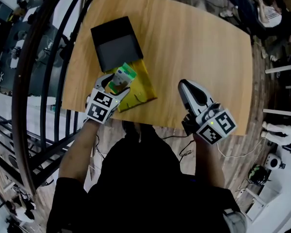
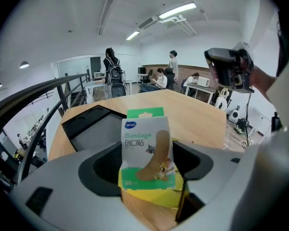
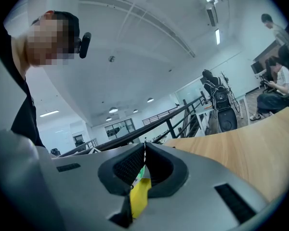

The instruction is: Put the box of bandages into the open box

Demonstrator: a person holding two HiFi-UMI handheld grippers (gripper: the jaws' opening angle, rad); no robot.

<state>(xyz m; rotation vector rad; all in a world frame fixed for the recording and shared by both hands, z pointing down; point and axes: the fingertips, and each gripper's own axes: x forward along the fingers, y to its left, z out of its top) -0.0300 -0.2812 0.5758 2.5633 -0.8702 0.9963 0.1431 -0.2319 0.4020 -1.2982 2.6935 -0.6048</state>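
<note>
Green-and-white box of bandages (image 2: 147,150) stands upright between the fingers of my left gripper (image 1: 117,85), which are clamped on its sides. I hold it over a yellow packet (image 1: 144,90) near the wooden table's (image 1: 199,47) left edge, just short of the black open box (image 1: 100,33). My right gripper (image 1: 186,87) hangs above the table's near edge, fingers pressed together on nothing.
</note>
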